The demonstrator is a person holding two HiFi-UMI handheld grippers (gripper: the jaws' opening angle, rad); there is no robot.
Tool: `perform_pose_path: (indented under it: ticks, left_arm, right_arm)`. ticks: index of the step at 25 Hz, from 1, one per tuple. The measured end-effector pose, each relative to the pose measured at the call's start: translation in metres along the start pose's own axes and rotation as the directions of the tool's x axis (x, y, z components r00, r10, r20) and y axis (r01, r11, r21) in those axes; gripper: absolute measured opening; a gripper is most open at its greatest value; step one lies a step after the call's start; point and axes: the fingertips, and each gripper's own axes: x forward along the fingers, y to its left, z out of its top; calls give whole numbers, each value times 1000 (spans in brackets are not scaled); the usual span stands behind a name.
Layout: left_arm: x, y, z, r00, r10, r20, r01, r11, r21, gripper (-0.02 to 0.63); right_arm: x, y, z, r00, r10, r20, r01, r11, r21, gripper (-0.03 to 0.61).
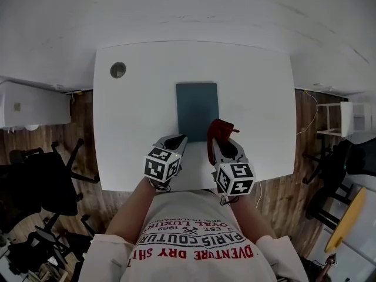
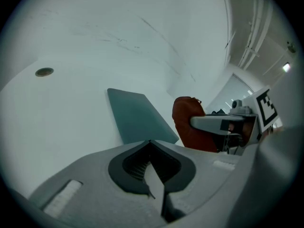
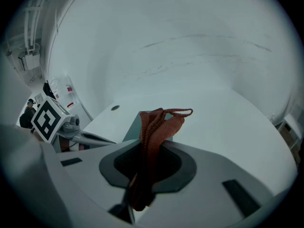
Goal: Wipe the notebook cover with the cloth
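The white rectangular table (image 1: 129,128) fills the middle, with wooden floor (image 1: 88,116) on both sides and black office chairs (image 1: 41,175) off its left edge. A flat dark teal notebook (image 1: 197,110) lies near the centre with bare tabletop all around it. The left gripper (image 1: 176,141), jaws pressed together with nothing between them, sits just beside the notebook's near left corner. The right gripper (image 1: 216,138) is clamped on a bunched rust-red cloth (image 1: 220,131) over the near right corner. A small round grommet hole (image 1: 118,70) lies far left, well apart.

An office: white desk (image 1: 135,134); black swivel chairs (image 1: 41,184); wooden floor (image 1: 82,122).
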Motion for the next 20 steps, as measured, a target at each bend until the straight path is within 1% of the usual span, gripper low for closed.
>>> perform_pose_path:
  ticks: [6, 10, 11, 14, 16, 18, 20]
  left_arm:
    - [10, 11, -11, 999, 41, -23, -42, 999, -9, 9]
    - [11, 13, -13, 999, 38, -3, -38, 997, -67, 9]
    - [11, 12, -13, 999, 38, -7, -39, 997, -66, 9]
    - [12, 12, -13, 999, 42, -33, -43, 999, -17, 9]
    - [13, 11, -13, 998, 42, -36, -42, 999, 4, 9]
    - [13, 11, -13, 999, 36, -32, -36, 999, -9, 9]
    - [13, 12, -13, 999, 29, -30, -30, 999, -37, 9]
  right_arm:
    - [9, 8, 2, 1000, 18, 3, -18, 1000, -20, 78]
    - [21, 18, 10, 999, 48, 4, -48, 998, -46, 78]
    - [26, 21, 14, 998, 56, 10, -55, 996, -63, 78]
    - [48, 31, 29, 997, 73, 25, -69, 987, -144, 78]
    - [65, 35, 38, 996, 81, 23, -75, 979, -188, 78]
    - [81, 39, 46, 996, 87, 15, -82, 974, -212, 78]
    - [96, 44, 56, 996, 94, 11, -89, 969, -232, 78]
